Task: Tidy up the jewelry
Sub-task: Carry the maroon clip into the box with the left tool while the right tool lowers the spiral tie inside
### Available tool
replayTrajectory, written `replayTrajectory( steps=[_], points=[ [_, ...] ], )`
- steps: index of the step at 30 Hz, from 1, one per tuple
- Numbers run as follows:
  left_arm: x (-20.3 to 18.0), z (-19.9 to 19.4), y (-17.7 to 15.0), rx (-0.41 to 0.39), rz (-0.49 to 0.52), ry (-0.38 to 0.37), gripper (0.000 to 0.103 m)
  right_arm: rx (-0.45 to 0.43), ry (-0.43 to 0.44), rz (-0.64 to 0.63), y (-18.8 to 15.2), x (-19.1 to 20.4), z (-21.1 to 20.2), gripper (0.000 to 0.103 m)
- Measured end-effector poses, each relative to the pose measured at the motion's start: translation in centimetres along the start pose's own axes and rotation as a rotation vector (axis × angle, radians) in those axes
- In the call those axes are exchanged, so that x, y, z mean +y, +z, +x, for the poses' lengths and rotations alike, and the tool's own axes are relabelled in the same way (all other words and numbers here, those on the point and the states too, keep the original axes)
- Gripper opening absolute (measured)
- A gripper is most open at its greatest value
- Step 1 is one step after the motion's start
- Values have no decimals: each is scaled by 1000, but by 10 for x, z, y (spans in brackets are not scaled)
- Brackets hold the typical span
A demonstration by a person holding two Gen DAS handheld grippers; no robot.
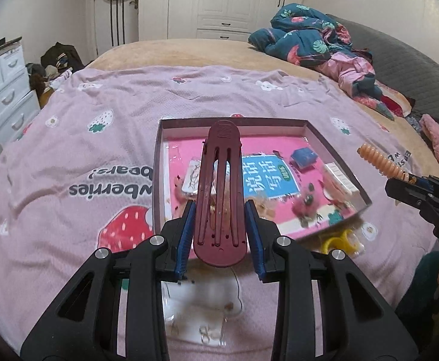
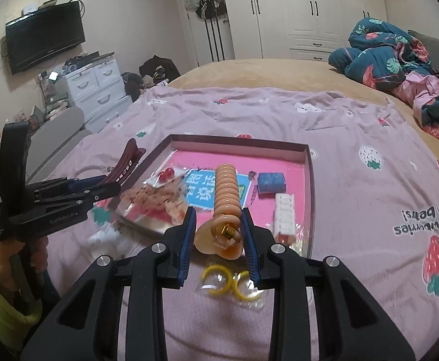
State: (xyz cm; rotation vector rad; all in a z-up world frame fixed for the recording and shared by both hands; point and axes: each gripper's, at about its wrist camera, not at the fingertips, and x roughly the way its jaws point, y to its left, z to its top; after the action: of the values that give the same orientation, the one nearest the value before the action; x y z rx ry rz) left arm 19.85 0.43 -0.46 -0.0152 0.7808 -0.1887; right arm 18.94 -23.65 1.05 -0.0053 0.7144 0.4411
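My left gripper (image 1: 219, 213) is shut on a long dark red hair clip (image 1: 221, 192), held above the near edge of a shallow box tray (image 1: 339, 156) with a pink floor. My right gripper (image 2: 219, 225) is shut on an orange ridged hair clip (image 2: 225, 198), held over the tray's near edge (image 2: 309, 198). The tray holds a blue booklet (image 2: 207, 189), a blue block (image 2: 270, 180), a white packet (image 2: 285, 210) and bagged trinkets (image 2: 159, 195). The left gripper with the red clip (image 2: 126, 165) shows at the left of the right wrist view.
The tray lies on a pink strawberry-print blanket (image 1: 99, 138) on a bed. A bag of yellow rings (image 2: 228, 282) lies below my right gripper. A clear packet of small jewelry (image 1: 201, 310) lies under my left gripper. A crumpled quilt (image 1: 312, 39) lies at the far right. White drawers (image 2: 96, 87) stand left.
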Motion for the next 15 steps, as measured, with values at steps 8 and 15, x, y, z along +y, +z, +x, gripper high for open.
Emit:
replayTrajectory(
  steps=[8,15],
  points=[
    [1,34,12,42,1,9,25,16,-29,34,17,-16,30,29],
    [6,57,9,79,-11,6,25,74,-45,51,15,-26,66,29]
  ],
)
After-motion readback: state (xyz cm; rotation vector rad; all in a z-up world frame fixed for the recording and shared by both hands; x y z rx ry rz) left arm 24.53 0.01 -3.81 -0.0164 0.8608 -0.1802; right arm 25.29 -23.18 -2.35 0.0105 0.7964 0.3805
